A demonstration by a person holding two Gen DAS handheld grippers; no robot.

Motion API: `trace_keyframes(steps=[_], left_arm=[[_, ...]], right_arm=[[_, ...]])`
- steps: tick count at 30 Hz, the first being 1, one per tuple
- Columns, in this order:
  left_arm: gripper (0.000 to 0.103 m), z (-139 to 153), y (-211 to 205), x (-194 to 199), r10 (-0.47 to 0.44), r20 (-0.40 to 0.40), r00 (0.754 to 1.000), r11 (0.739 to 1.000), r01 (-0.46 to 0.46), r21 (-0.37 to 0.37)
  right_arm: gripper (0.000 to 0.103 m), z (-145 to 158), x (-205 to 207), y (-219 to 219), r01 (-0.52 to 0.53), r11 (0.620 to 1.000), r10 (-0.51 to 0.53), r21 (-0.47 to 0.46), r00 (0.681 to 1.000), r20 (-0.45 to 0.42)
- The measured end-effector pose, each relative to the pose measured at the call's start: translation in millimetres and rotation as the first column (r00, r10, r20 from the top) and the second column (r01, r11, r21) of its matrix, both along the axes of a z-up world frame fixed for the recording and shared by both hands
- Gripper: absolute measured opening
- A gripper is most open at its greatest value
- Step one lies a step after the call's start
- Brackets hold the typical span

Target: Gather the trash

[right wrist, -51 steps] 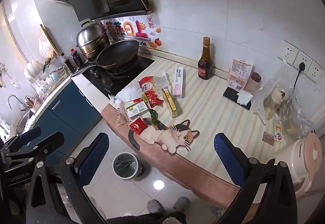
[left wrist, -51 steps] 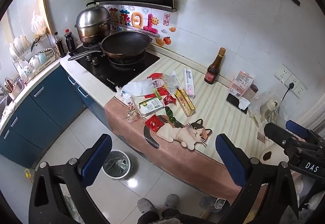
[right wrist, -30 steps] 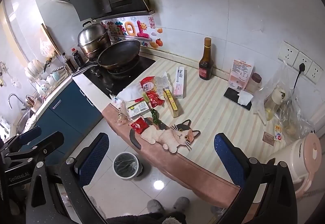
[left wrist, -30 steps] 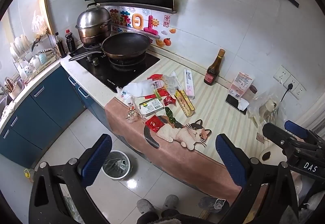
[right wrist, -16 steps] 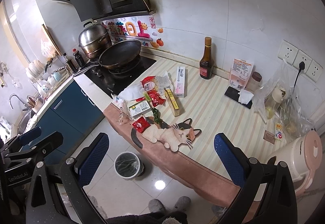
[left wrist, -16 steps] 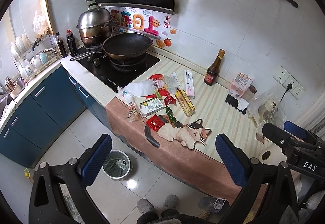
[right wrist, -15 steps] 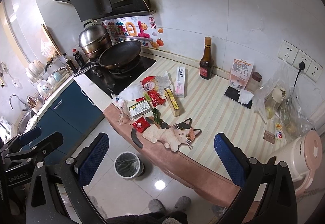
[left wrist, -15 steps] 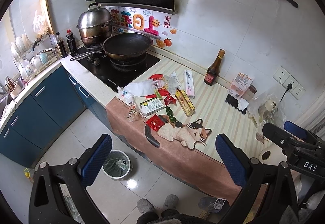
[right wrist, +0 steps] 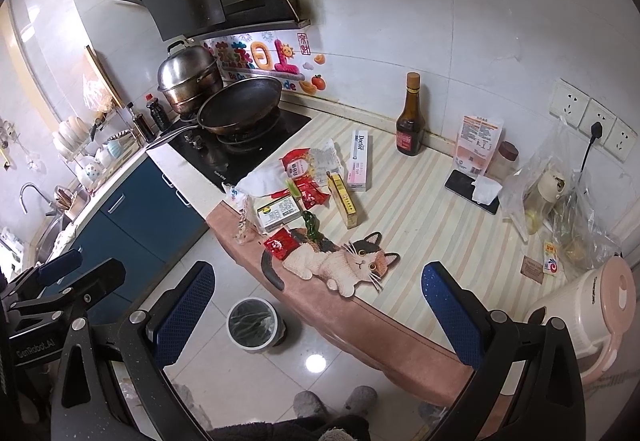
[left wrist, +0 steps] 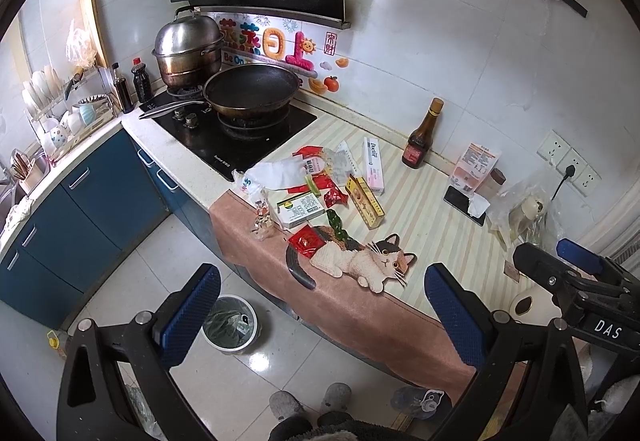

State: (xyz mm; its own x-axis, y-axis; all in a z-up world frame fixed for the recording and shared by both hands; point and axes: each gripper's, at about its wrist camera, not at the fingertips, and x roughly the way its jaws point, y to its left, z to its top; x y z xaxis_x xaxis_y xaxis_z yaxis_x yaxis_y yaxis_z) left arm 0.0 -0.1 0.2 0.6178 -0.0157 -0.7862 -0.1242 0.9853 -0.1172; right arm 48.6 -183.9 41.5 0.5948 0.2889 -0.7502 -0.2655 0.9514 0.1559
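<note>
A pile of trash lies on the striped counter: a red wrapper [left wrist: 307,239] [right wrist: 279,242], a green wrapper [left wrist: 337,225], a white-green box [left wrist: 301,207] [right wrist: 277,213], a yellow box [left wrist: 365,201] [right wrist: 342,199], a pink box [left wrist: 373,165] and a white bag [left wrist: 274,173]. A small bin [left wrist: 229,324] [right wrist: 253,323] stands on the floor below the counter edge. My left gripper [left wrist: 320,317] is open and empty, well back from the counter. My right gripper [right wrist: 316,313] is open and empty, also back above the floor.
A cat-shaped mat [left wrist: 356,261] lies by the counter's front edge. A stove with a pan [left wrist: 251,91] and a steel pot [left wrist: 188,53] is at the left. A brown bottle [right wrist: 409,121], a phone [right wrist: 472,187], plastic bags and a pink kettle [right wrist: 588,317] stand at the right.
Both grippers have drifted very slightly; the view shifted a little. Nothing on the counter has moved and both stay open.
</note>
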Motion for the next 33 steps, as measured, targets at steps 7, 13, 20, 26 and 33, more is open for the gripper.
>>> trace_keyframes(steps=[7, 13, 20, 26, 33], left_arm=[[0.103, 0.1, 1.1, -1.4, -0.001, 0.001, 1.000, 1.000, 0.001, 0.000], [0.103, 0.3, 0.7, -1.7, -0.001, 0.004, 1.000, 1.000, 0.001, 0.002], [0.103, 2.5, 0.9, 2.1, -0.001, 0.004, 1.000, 1.000, 0.001, -0.001], [0.103, 5.5, -2.2, 2.0, -0.004, 0.004, 1.000, 1.000, 0.004, -0.002], [0.103, 8.1, -6.3, 1.8, -0.002, 0.004, 1.000, 1.000, 0.002, -0.003]], right_arm=[[0.103, -2.6, -3.1, 1.6, -0.002, 1.000, 0.002, 0.000, 1.000, -0.001], [0.103, -3.3, -1.6, 2.5, -0.002, 1.000, 0.002, 0.000, 1.000, -0.002], [0.103, -2.2, -2.7, 3.3, -0.002, 1.000, 0.002, 0.001, 1.000, 0.000], [0.103, -2.8, -2.3, 2.1, -0.002, 1.000, 0.002, 0.002, 1.000, 0.000], [0.103, 2.3, -5.0, 9.7, -0.002, 1.000, 0.002, 0.004, 1.000, -0.003]])
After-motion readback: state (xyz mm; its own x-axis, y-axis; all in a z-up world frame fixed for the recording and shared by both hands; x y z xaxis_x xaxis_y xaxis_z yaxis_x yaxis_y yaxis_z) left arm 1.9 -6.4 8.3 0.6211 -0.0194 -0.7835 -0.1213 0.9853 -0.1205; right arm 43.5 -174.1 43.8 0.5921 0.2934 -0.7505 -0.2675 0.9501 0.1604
